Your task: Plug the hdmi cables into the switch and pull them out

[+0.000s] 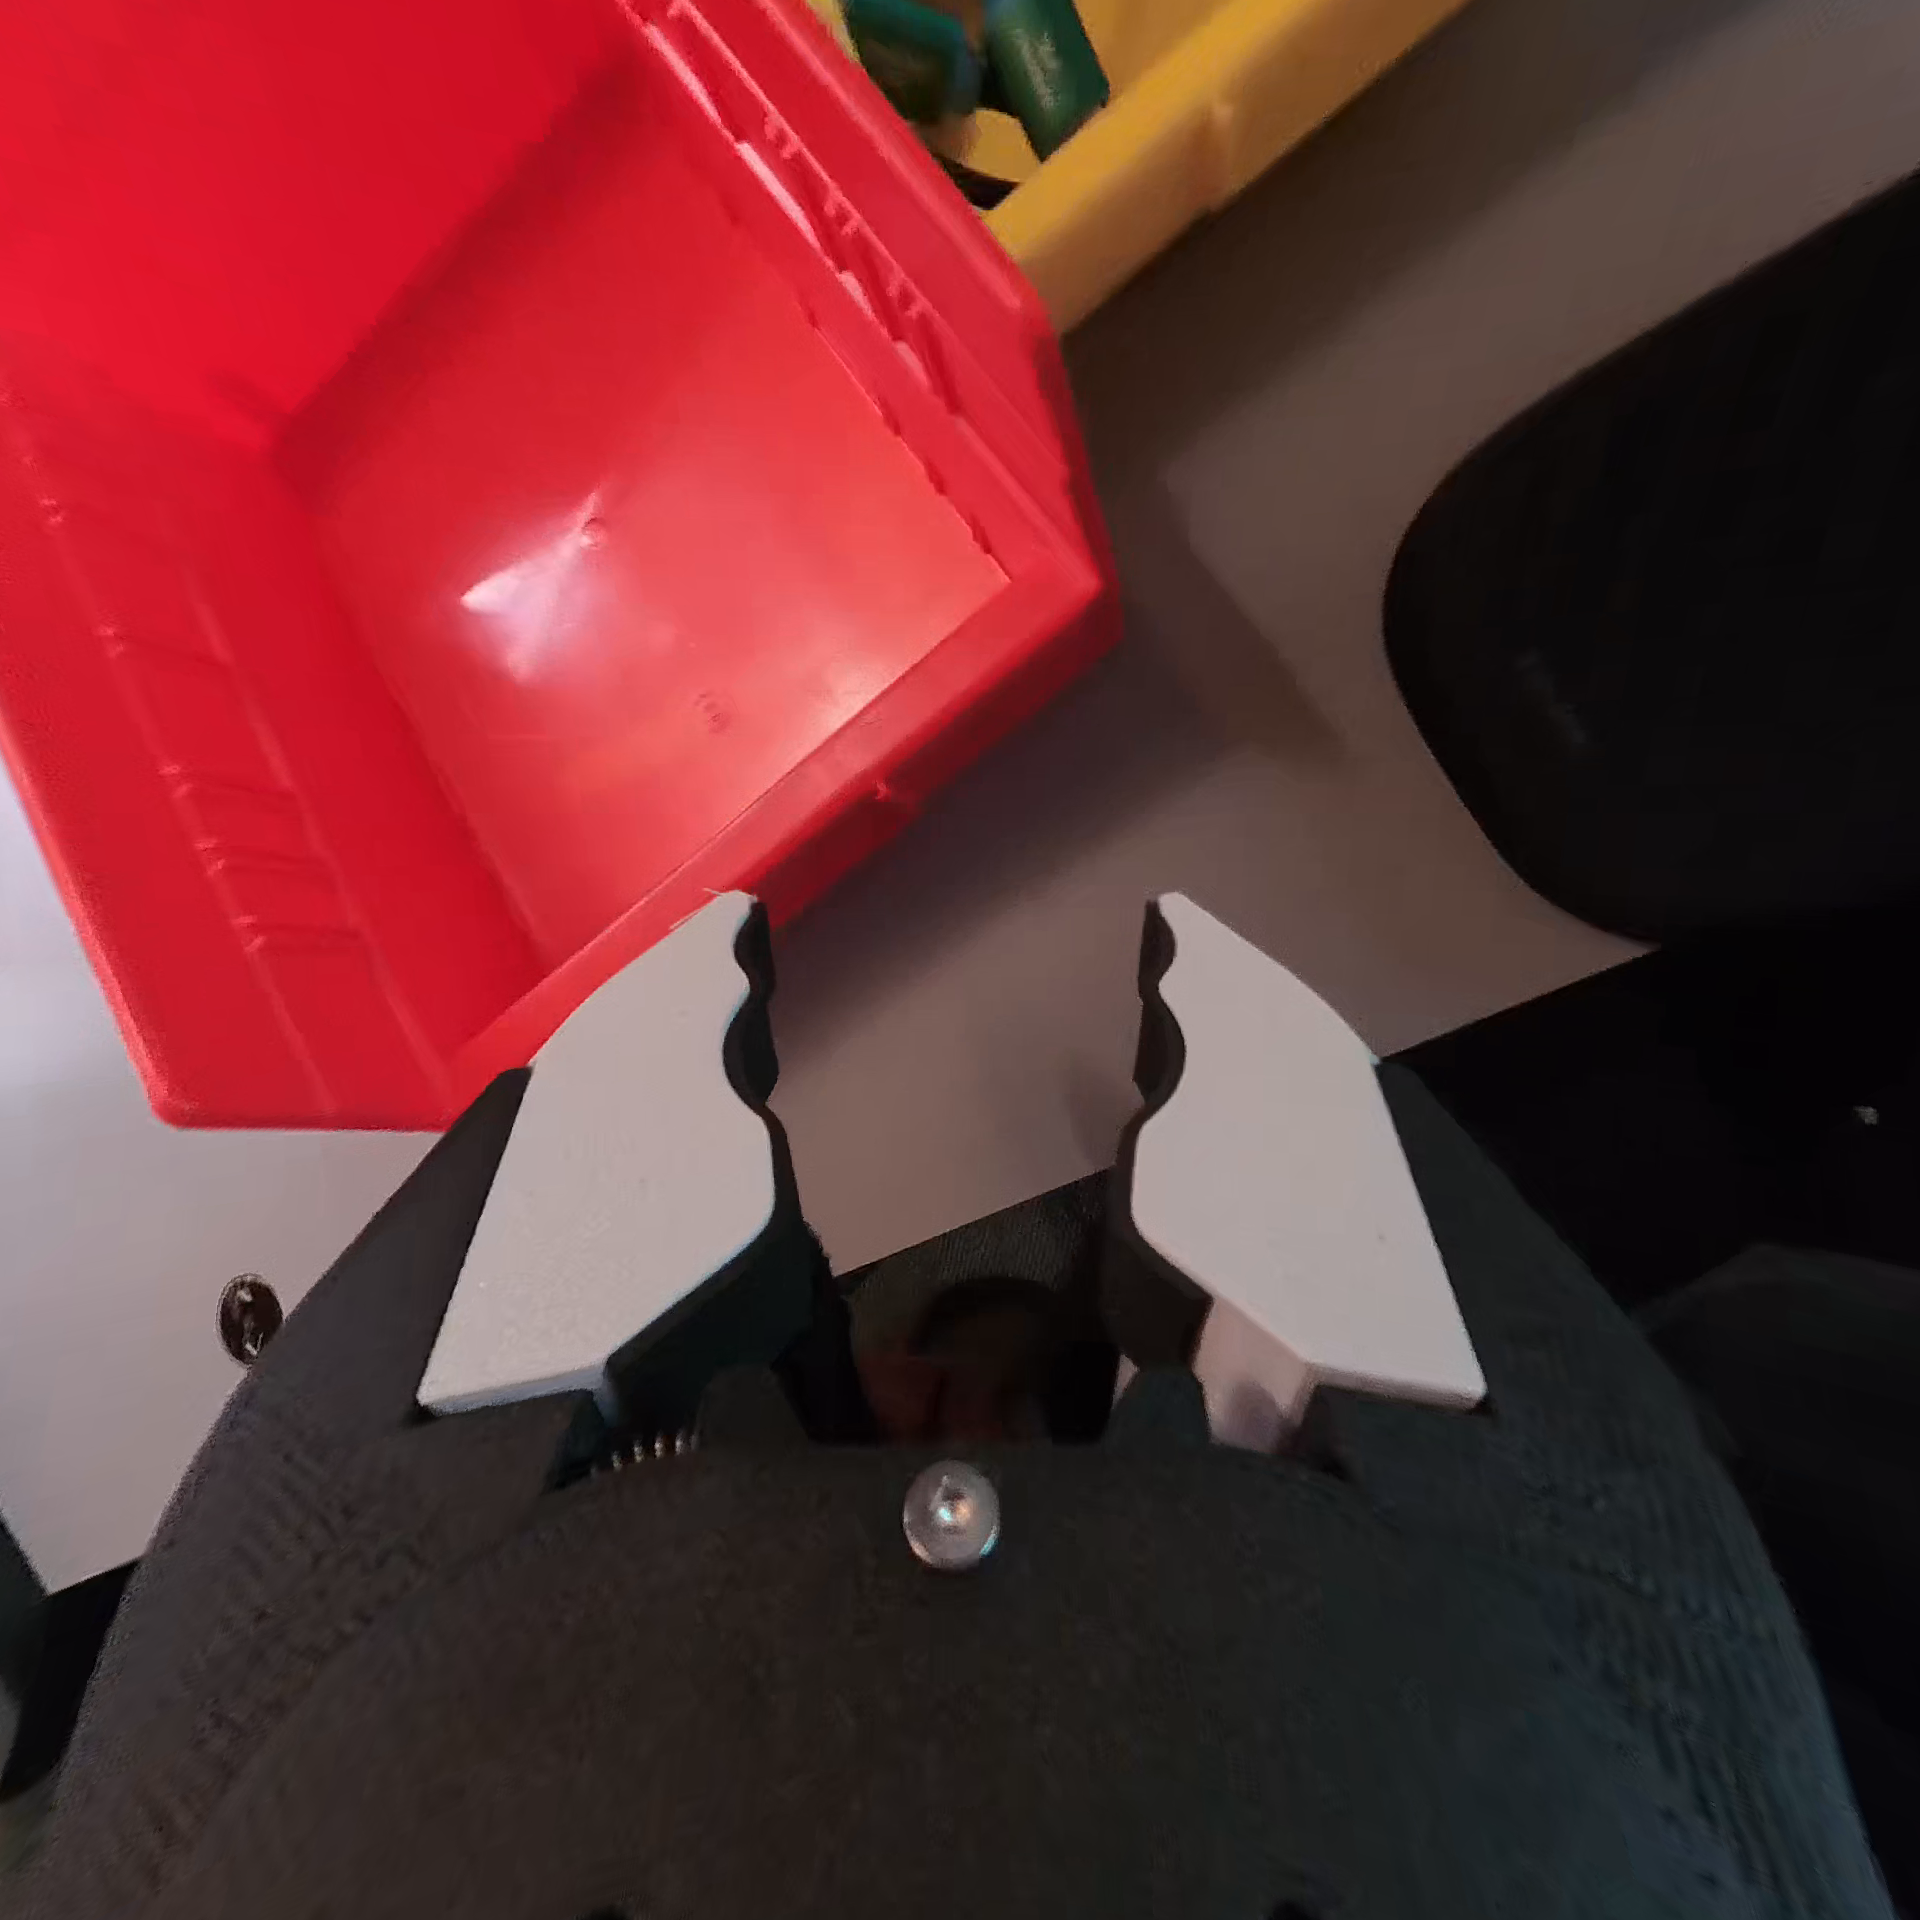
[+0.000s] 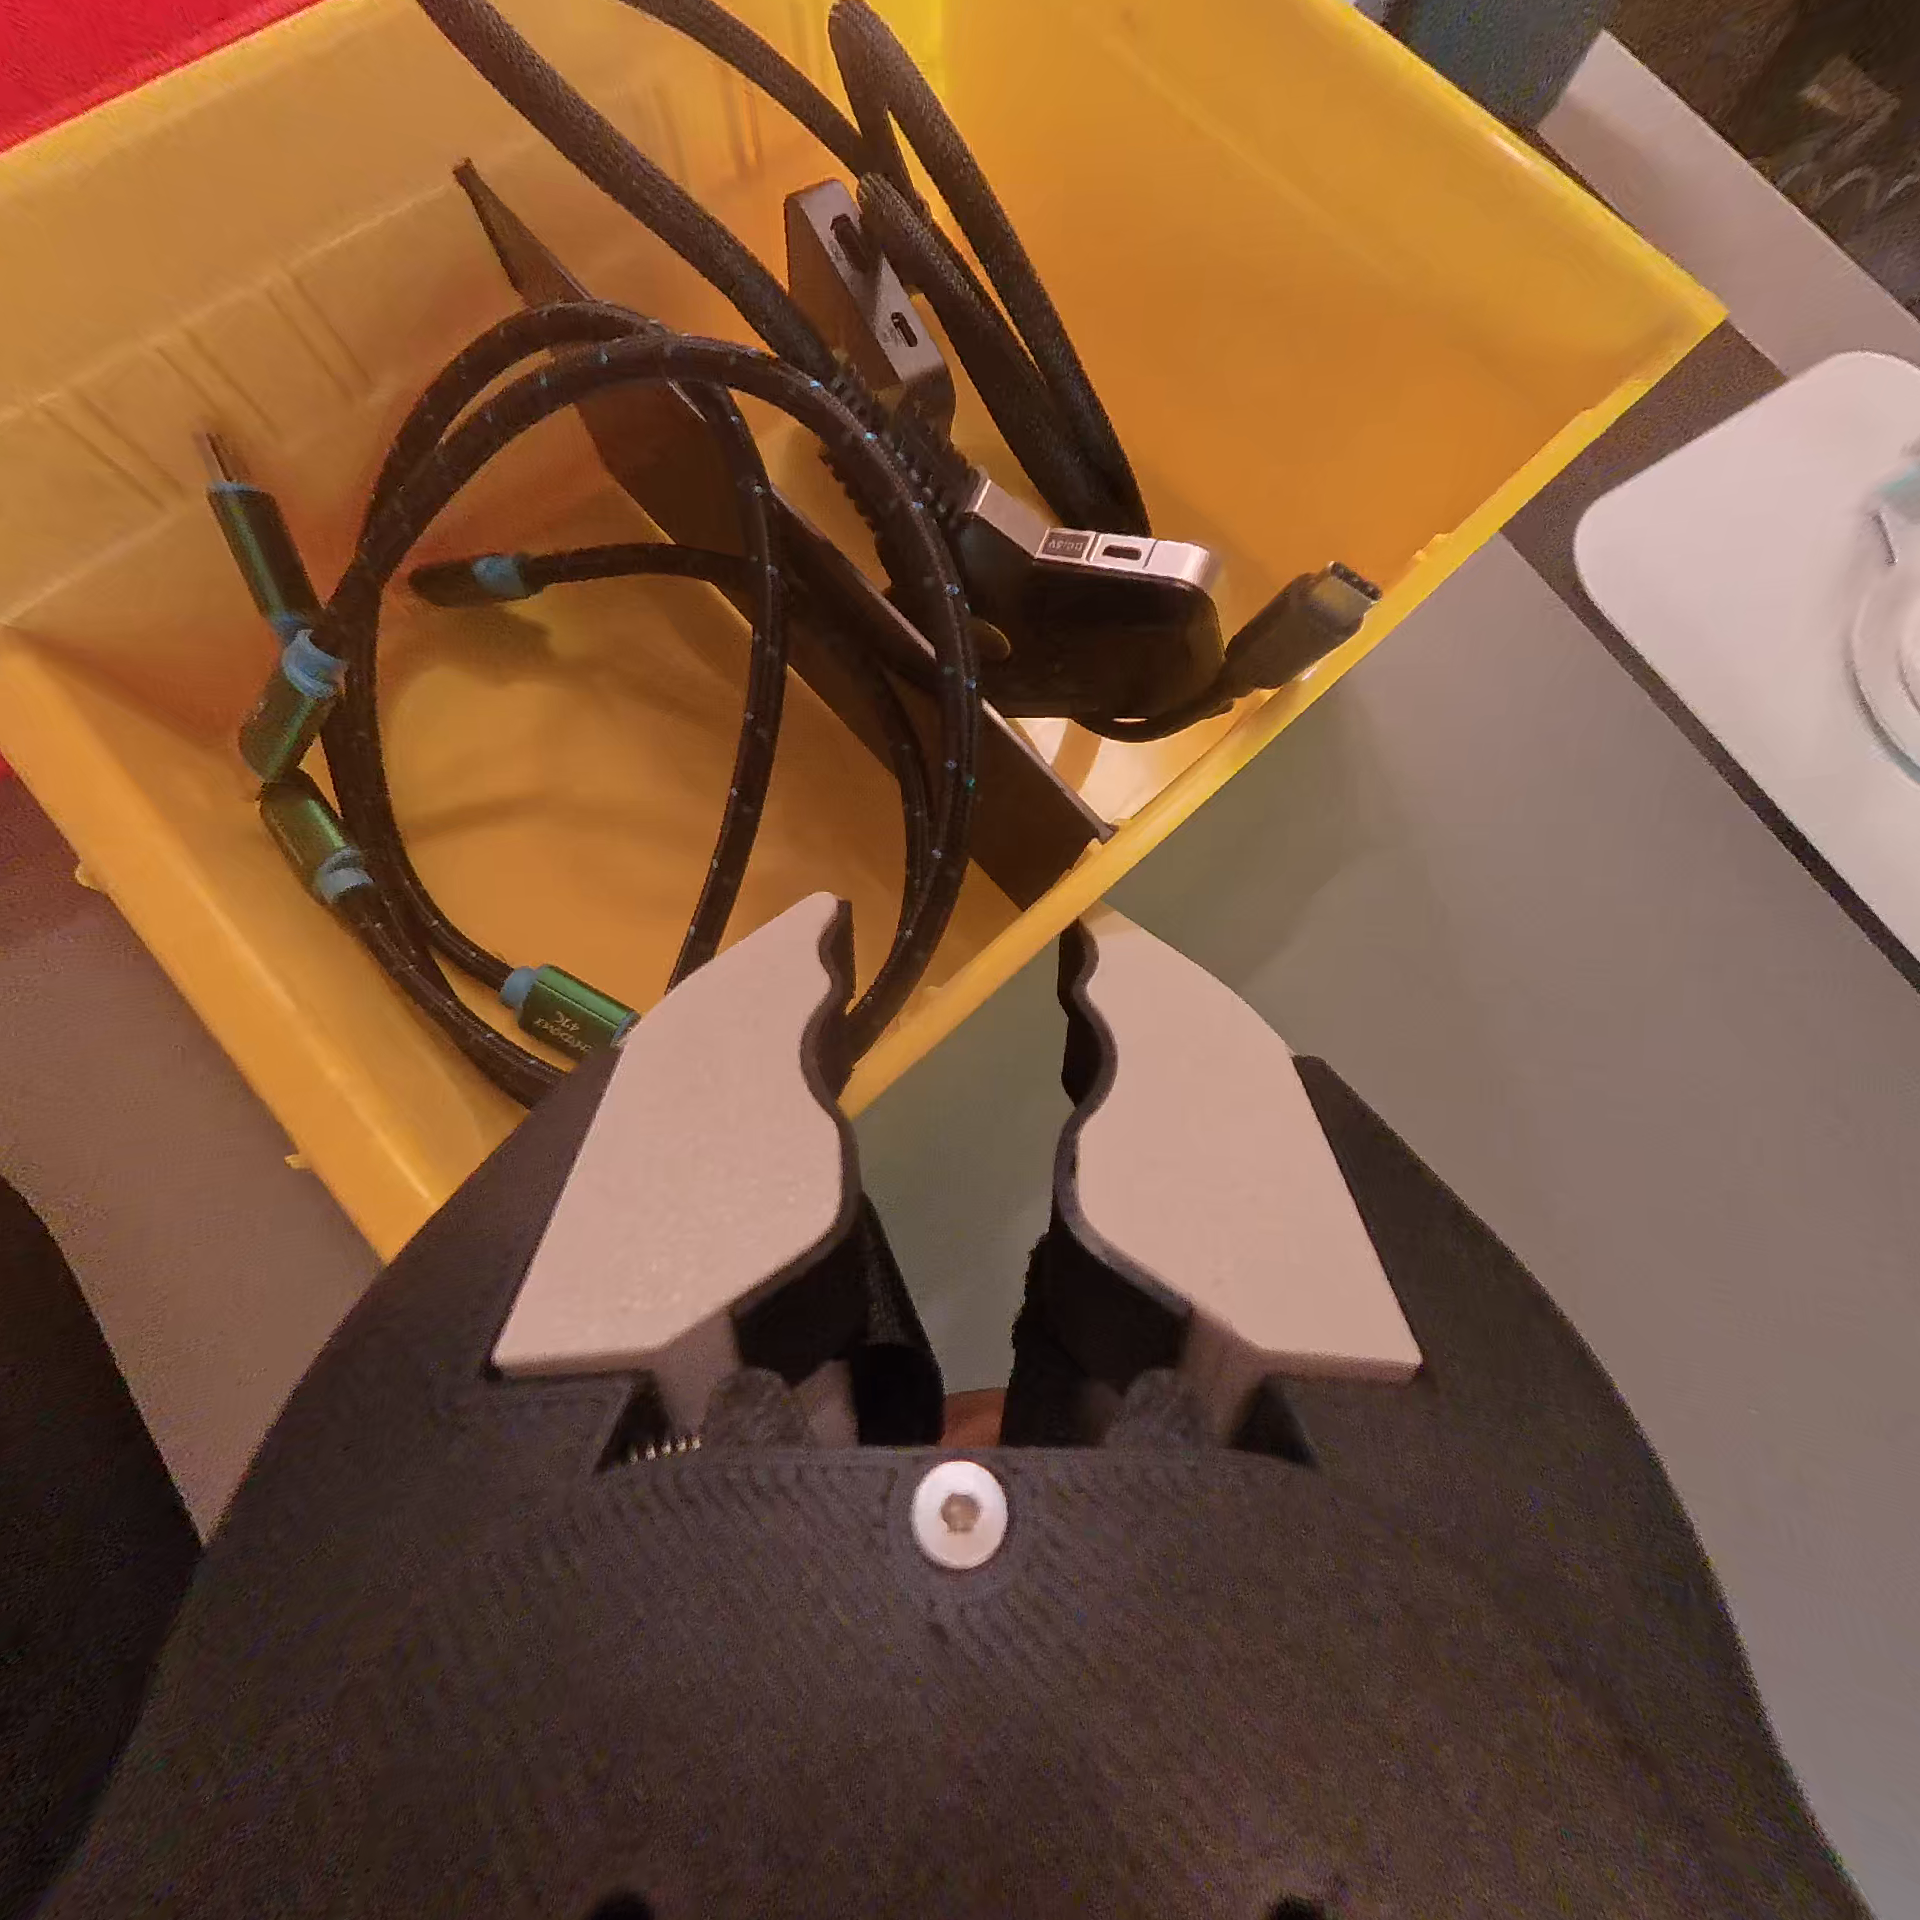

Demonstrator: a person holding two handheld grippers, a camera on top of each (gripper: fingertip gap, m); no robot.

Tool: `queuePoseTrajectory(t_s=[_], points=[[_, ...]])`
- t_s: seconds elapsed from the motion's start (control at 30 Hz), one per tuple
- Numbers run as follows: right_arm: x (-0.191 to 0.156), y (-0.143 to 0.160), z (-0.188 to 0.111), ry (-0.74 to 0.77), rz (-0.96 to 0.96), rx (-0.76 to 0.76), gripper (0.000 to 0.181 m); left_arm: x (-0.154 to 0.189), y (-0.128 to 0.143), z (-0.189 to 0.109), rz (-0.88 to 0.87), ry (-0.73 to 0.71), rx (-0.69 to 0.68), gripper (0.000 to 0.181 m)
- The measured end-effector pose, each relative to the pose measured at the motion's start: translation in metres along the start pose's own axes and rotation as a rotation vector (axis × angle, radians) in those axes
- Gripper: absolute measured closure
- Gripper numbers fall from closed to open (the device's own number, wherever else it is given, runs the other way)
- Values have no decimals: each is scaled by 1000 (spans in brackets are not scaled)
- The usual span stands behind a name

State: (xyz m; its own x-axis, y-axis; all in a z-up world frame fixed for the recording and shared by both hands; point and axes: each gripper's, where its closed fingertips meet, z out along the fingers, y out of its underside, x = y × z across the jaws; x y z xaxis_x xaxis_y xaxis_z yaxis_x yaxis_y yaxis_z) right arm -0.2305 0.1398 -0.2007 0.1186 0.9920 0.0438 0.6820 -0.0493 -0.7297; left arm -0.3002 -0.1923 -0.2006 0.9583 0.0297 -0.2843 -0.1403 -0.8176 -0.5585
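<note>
Your left hand-held gripper (image 1: 956, 914) gapes wide, empty, below the red bin (image 1: 540, 499). Your right hand-held gripper (image 2: 956, 945) is narrower, empty, at the yellow bin's (image 2: 1299, 260) lower rim; cables (image 2: 727, 582) and switch (image 2: 1091, 592) lie inside.

Red bin (image 1: 540, 582) interior clear, open from above. Yellow bin (image 2: 1247, 291): cables (image 2: 748, 665) and black divider (image 2: 831, 644) crowd its interior; bench (image 2: 1455, 935) beside it bare.

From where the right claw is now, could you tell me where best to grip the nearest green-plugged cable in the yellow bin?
Grip the green plug shell, not the braided cord. It lies flat near the yellow bin's near wall, so I would bring the open right claw down from above, fingers across its narrow sides.
</note>
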Motion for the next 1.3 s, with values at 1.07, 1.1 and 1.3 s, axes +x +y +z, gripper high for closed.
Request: queuePoseTrajectory(t_s=[1.07, 1.1, 1.3], points=[[-53, 72, -374, -440, 217, 1215, 96, -82, 31, 77, 629, -203, -35, 145], [-41, 72, -389, -379, 219, 1288, 101, -84, 31, 77, 647, -248, -42, 146], [-26, 83, -451, -207, 101, 1428, 114, -82, 29, 71, 657, -502, -88, 142]])
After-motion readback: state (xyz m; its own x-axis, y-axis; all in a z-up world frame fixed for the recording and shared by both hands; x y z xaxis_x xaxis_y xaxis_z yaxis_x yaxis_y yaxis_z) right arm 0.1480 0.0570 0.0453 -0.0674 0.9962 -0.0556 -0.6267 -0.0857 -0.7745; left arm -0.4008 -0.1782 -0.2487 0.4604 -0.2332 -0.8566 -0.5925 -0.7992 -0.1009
